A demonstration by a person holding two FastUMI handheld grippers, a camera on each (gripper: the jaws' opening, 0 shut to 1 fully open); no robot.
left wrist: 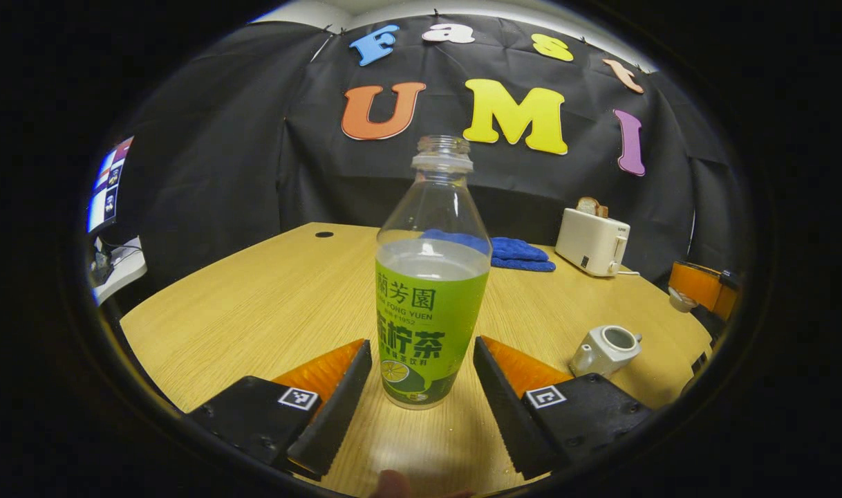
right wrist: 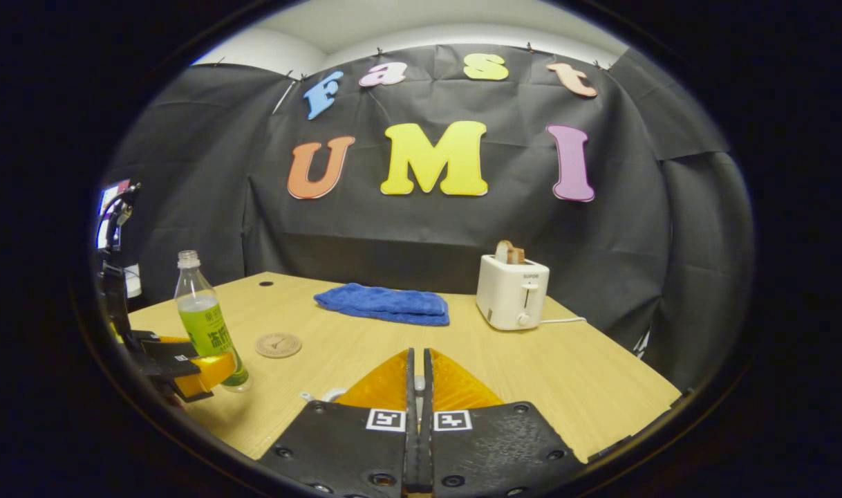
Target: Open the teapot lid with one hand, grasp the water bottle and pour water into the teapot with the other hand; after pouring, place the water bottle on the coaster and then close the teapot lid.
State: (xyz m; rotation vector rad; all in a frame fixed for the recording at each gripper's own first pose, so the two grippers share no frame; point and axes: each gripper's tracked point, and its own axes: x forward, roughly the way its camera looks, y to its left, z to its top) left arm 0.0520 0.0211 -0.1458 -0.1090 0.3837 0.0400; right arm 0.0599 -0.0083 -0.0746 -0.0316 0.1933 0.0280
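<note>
Left gripper view shows your left tool [left wrist: 421, 387] spread apart, flanking the uncapped water bottle [left wrist: 431, 290] upright on the counter [left wrist: 255, 304], not yet clamped. The teapot [left wrist: 606, 349] stands open beside it. Right gripper view shows your right tool [right wrist: 417, 380] pressed together; it probably holds the lid, though that contact is hidden. Pouring, placing the bottle on the coaster [right wrist: 278, 344], and closing remain.
</note>
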